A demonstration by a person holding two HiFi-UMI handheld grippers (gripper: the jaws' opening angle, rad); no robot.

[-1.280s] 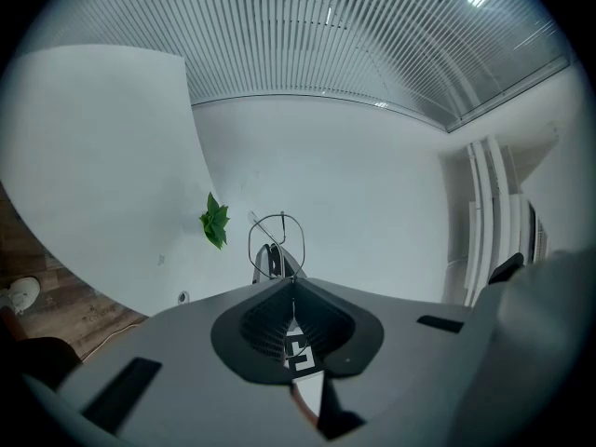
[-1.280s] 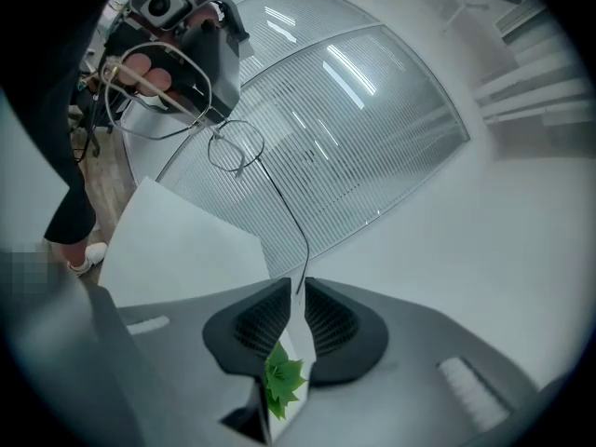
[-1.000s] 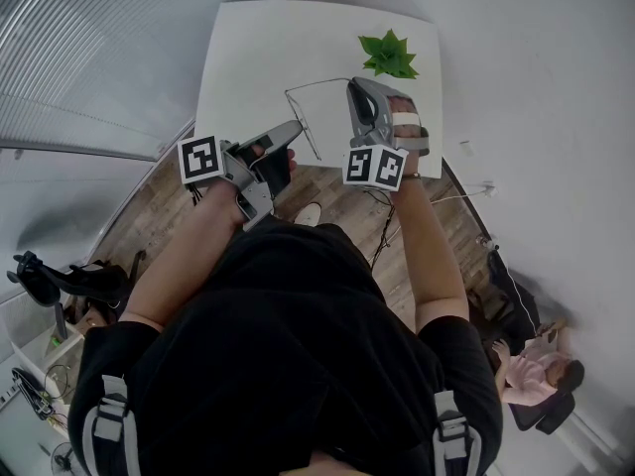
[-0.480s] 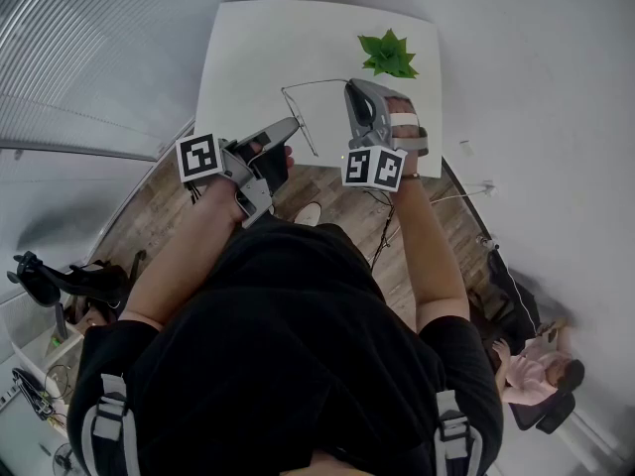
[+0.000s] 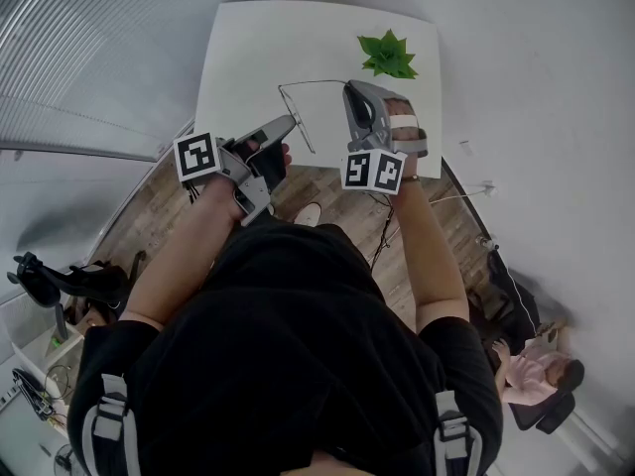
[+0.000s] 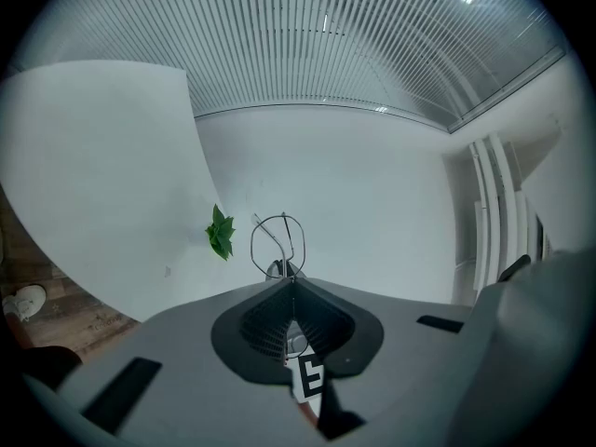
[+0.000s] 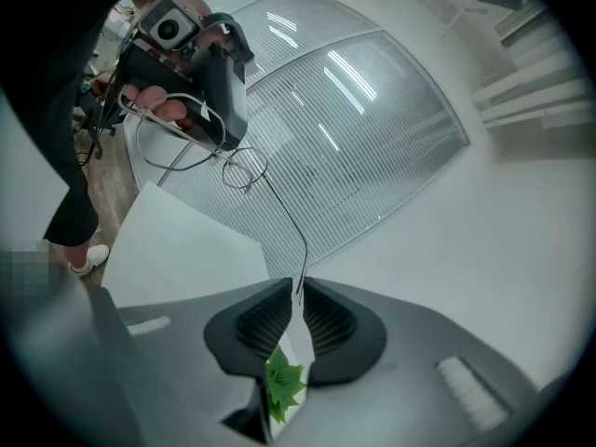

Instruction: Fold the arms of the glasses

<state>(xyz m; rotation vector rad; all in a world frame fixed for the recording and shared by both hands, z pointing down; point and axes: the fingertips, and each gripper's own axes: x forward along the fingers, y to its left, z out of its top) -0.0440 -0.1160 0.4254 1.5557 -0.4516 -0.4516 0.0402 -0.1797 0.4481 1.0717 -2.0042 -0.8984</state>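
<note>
Head view: noted glasses [image 5: 298,119] aloft over the desk's [image 5: 248,48] near part, spanning left gripper [image 5: 288,123] and right gripper [image 5: 348,89]. Found bare desk beyond and plant [image 5: 388,56] just past the right gripper.

Left gripper view: found fingers [image 6: 264,319] closed on the frame beside a lens.

Right gripper view: found fingers [image 7: 259,329] pinching the arm's tip.

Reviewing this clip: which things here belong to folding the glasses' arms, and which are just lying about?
In the job: glasses, left gripper shut on their frame, right gripper shut on one arm's tip.
Just lying about: green plant, on the white table.
</note>
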